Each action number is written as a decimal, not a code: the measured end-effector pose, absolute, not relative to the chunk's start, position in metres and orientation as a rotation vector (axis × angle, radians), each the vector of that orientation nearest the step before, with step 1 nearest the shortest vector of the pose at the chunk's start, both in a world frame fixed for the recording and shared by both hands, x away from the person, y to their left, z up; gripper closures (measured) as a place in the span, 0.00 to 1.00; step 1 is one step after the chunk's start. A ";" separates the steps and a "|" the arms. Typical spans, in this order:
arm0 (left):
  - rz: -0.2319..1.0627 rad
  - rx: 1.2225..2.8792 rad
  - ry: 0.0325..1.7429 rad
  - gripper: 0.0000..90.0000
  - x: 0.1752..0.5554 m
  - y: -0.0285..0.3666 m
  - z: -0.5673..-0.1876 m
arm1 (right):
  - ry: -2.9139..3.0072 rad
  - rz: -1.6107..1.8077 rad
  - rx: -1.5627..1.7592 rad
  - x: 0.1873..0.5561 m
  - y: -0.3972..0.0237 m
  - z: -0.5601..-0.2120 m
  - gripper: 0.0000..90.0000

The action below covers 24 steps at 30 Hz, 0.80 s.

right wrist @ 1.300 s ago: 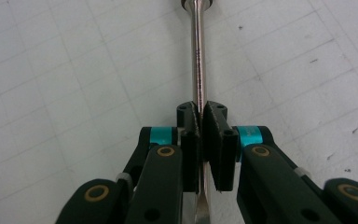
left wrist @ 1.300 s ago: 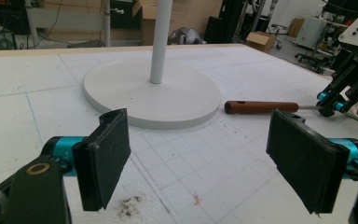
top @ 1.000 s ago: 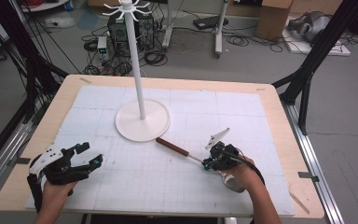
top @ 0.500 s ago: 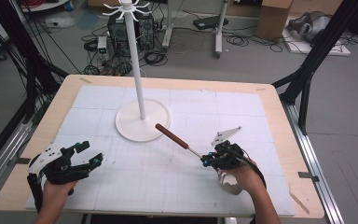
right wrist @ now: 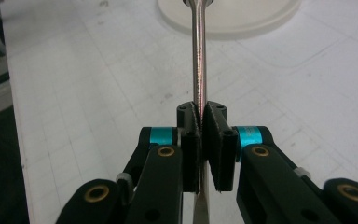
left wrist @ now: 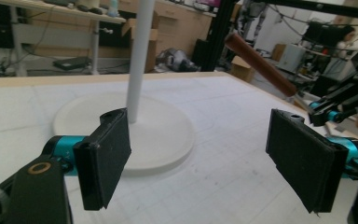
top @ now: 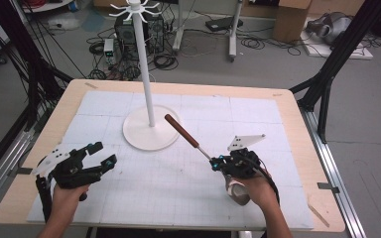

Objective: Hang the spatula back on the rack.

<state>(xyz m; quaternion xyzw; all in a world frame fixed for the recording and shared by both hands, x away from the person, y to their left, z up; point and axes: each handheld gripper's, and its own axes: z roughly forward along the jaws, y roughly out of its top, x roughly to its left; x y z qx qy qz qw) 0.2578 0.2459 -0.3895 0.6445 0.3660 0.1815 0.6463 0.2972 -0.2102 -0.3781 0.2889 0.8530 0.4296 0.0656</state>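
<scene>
Nearest the person, the left gripper (top: 101, 154) hovers over the table's (top: 287, 106) front-left part with its jaws spread wide and nothing between them. On the right, the right gripper (top: 217, 161) is clamped on the thin metal shaft of a tool (top: 182, 132) (probably a screwdriver, though its tip is hidden behind the jaws). The tool slants up off the white mat (top: 238, 116), its brown handle raised toward the stand (top: 146, 89). Beyond, the stand's round white base (top: 134, 131) sits mid-table, the pole rising to hooked arms at the top.
</scene>
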 end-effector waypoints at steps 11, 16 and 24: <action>0.276 1.483 0.844 0.24 0.297 0.215 -0.356 | 2.431 1.419 0.896 0.296 -0.192 -0.370 0.94; 0.230 1.454 0.835 0.29 0.309 0.203 -0.347 | 2.392 1.434 0.885 0.294 -0.181 -0.367 0.94; 0.186 1.454 0.816 0.30 0.320 0.183 -0.333 | 2.363 1.481 0.848 0.290 -0.164 -0.363 0.94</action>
